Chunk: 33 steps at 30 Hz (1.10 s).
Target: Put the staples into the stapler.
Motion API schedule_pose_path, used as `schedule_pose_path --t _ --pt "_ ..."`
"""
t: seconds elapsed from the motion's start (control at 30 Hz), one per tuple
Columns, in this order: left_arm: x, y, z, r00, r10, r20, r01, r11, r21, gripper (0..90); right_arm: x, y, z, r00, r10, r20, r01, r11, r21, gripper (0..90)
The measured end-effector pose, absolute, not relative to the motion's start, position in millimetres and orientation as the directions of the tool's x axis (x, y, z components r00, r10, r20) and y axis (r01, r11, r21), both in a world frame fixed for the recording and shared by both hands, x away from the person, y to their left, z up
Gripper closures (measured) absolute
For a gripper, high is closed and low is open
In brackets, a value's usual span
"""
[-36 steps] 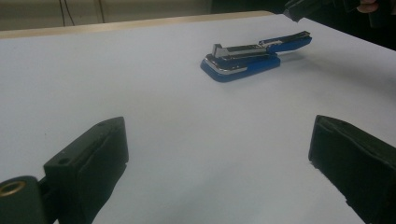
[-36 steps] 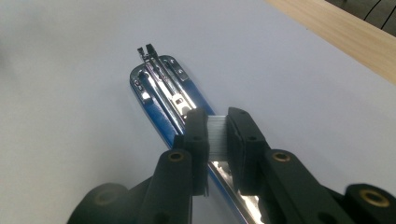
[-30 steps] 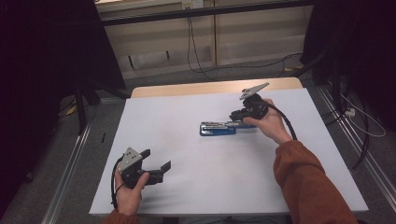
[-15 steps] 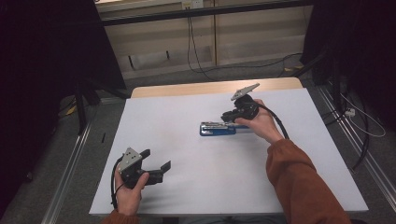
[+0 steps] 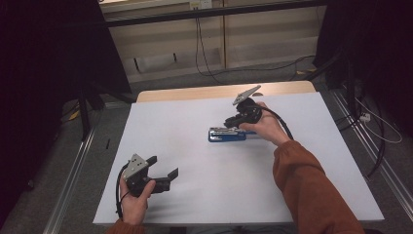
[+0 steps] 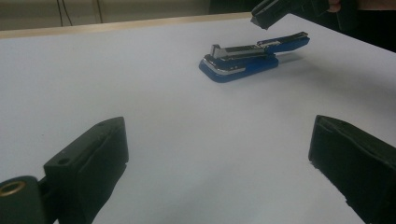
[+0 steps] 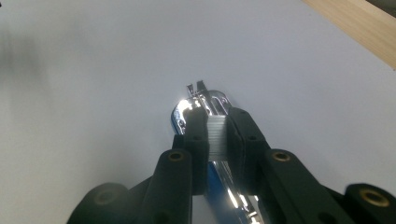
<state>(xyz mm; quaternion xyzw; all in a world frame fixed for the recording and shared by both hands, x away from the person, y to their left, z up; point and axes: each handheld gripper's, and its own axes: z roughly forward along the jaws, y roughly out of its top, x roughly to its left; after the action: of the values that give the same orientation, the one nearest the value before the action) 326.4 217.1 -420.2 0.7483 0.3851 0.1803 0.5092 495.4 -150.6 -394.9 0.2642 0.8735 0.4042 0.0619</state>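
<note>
Staples point(image 7: 217, 135), a light, brittle strip, sit pinched in the right claw point(image 7: 217, 140) above the open blue stapler point(image 5: 227, 134) at the tabletop's point(image 5: 195, 204) centre right, best held by their flat sides, while the left claw point(image 5: 163, 168) gapes empty.

Table point(image 5: 195, 122): white top, pale wood edge shown along the far side. Wall point(image 5: 272, 44): beige panels in the upper centre, crossed by a dark rail, with black cables point(image 5: 197, 44) hung down. Floor point(image 5: 58, 161): grey. Dark drapes point(image 5: 44, 58) are seen at upper left and right.
</note>
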Motion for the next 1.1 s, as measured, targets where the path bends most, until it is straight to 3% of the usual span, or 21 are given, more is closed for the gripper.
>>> schedule_pose_path --t 0.43,0.83,1.1 --pt "326.6 216.5 -420.4 0.642 0.757 -0.122 0.392 -0.188 0.900 4.9 508.0 -142.5 -396.1 -0.877 0.473 0.081 0.377 0.573 0.728 79.0" --pt "326.6 216.0 -420.5 0.642 0.756 -0.127 0.394 -0.183 0.901 4.9 511.2 -127.1 -403.2 -0.934 0.356 0.013 0.258 0.650 0.715 79.1" --pt "326.7 216.6 -420.2 0.649 0.750 -0.126 0.393 -0.189 0.900 5.0 517.7 -122.7 -407.2 -0.942 0.336 0.018 0.249 0.659 0.710 79.1"
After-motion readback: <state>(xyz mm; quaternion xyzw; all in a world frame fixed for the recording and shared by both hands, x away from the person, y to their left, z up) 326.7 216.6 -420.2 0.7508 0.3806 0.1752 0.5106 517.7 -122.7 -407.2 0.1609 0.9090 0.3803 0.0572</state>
